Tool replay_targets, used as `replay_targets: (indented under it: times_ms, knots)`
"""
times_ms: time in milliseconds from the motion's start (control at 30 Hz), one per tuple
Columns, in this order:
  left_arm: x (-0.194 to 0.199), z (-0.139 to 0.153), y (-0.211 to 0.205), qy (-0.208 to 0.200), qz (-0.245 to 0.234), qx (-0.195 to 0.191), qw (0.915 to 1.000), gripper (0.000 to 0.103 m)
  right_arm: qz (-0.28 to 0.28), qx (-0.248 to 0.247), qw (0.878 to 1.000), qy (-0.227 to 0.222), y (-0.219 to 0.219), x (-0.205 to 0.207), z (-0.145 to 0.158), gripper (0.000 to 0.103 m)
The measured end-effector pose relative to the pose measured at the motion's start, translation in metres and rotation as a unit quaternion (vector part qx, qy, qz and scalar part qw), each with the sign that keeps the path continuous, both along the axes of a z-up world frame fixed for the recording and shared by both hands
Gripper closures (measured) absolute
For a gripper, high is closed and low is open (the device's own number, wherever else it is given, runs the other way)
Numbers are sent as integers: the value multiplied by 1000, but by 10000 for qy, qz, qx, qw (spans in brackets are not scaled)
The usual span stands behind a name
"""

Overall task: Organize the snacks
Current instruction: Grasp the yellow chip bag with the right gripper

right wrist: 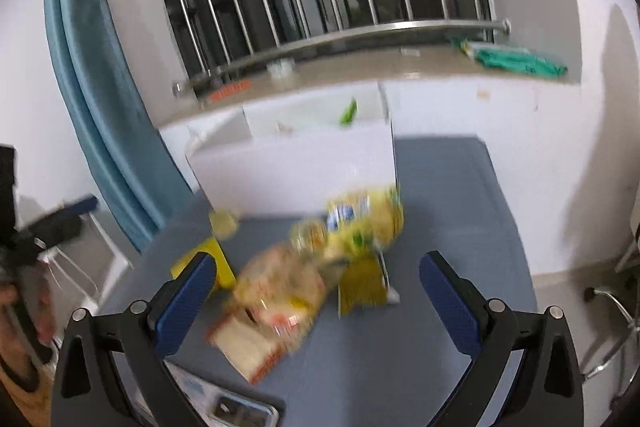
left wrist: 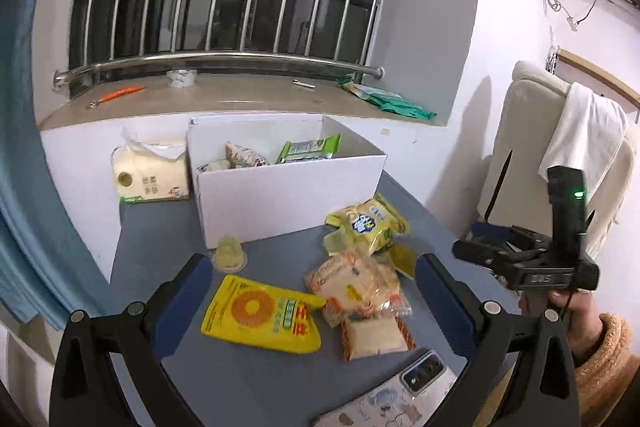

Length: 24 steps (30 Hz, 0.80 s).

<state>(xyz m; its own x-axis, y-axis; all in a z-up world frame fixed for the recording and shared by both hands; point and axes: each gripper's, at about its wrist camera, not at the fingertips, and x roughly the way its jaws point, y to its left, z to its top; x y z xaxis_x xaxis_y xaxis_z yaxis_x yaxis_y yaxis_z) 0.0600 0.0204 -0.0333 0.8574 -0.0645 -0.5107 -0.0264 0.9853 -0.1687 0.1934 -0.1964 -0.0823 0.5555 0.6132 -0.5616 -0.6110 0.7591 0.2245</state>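
A white open box (left wrist: 288, 191) stands on the grey-blue table and holds a green packet (left wrist: 310, 149) and other wrapped snacks. In front of it lie a yellow flat packet (left wrist: 260, 315), clear orange-printed snack bags (left wrist: 360, 287), a yellow bag with a blue logo (left wrist: 368, 225) and a small jelly cup (left wrist: 229, 253). My left gripper (left wrist: 314, 303) is open above these snacks, holding nothing. My right gripper (right wrist: 318, 301) is open over the same pile (right wrist: 280, 291); that view is blurred. The box also shows there (right wrist: 300, 163).
A tissue pack (left wrist: 150, 173) stands left of the box. A phone (left wrist: 396, 391) lies at the table's near edge. The windowsill behind holds tape (left wrist: 182, 79), an orange tool (left wrist: 120, 93) and green packaging (left wrist: 396, 103). A chair with a towel (left wrist: 580, 143) is on the right.
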Motion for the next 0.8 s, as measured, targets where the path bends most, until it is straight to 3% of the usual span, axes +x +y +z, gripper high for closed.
replay_targets:
  times_ms: [300,667,700,733,767,800]
  knots:
    - [-21,-9,8,0,82,-138,9999,0,-62,363,9950,931,12,62,-34,0]
    - [-23,-23,27,199,225,-326,9990,0,-197,768,9814,1746,29,146,-70,0]
    - [-23,-25,28,212,248,-322,9989,0,-136,895,9775,1905,29,151,-77,9]
    - [-21,-26,29,233,263,-321,9989,0,-111,903,9761,1973,29,153,-81,47]
    - [-19,-28,31,265,283,-326,9987,0,-158,769,9760,2032,30,154,-86,57]
    - [-17,-30,32,290,302,-342,9985,0,-34,1000,9743,2019,26,153,-86,62]
